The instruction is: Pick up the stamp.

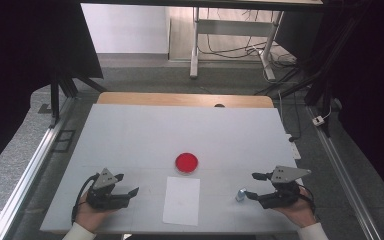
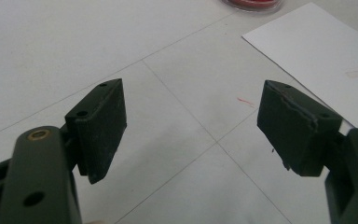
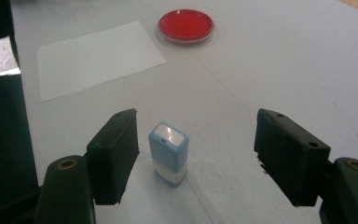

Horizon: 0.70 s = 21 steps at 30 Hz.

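A small light-blue stamp block with a white base stands upright on the white table. It is between the jaws of my right gripper, nearer the left jaw and touching neither. That gripper is open. In the high view the stamp block sits at the jaw tips of the right gripper. A round red dish lies mid-table, with a white paper sheet just in front of it. My left gripper rests low at the left, open and holding nothing.
The paper sheet and the edge of the red dish lie ahead and right of the left gripper. Thin grid lines cross the table top. Beyond the table's wooden far edge are floor, desk legs and cables.
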{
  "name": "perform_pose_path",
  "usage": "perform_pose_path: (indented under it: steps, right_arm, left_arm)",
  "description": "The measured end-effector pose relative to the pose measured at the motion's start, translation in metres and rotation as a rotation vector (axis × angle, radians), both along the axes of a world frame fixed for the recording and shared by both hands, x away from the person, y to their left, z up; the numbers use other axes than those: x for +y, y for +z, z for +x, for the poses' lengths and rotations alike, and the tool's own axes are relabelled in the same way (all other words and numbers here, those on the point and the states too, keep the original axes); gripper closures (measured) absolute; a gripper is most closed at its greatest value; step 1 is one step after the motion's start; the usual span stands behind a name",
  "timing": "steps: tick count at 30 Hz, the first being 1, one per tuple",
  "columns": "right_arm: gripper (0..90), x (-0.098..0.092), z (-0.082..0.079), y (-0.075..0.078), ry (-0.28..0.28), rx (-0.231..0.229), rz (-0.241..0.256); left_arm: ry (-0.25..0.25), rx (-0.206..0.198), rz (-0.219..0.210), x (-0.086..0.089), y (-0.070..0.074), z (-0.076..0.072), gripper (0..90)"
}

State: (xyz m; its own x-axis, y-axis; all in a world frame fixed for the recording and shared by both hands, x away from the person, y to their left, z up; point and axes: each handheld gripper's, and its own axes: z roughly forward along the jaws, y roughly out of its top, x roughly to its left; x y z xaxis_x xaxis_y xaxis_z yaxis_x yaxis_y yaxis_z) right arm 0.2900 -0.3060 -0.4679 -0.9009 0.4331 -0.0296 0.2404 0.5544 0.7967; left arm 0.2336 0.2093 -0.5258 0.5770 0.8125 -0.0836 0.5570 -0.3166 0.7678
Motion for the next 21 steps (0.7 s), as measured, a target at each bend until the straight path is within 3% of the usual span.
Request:
perform_pose_path:
  steps: [5,7,8,13,21]
  right_arm:
    - [31.9,0.001,0.008,0.008,0.067,0.007,-0.049]
    - [33.0,0.002,0.014,0.012,0.118,0.023,-0.071]
    - [34.1,0.005,0.019,0.014,0.167,0.03,-0.108]
    - [35.0,0.012,0.027,0.017,0.261,0.055,-0.155]
    - [36.0,0.021,0.029,0.008,0.322,0.067,-0.223]
  left_arm:
    - [0.001,0.0,-0.001,0.0,0.0,0.0,23.8]
    - [0.001,-0.001,-0.002,0.0,0.0,0.0,23.8]
    - [0.002,-0.002,-0.002,0.001,0.0,0.0,23.8]
    - [0.002,0.0,-0.002,0.001,0.0,0.0,23.8]
    - [0.001,0.001,-0.001,0.0,0.0,0.0,23.8]
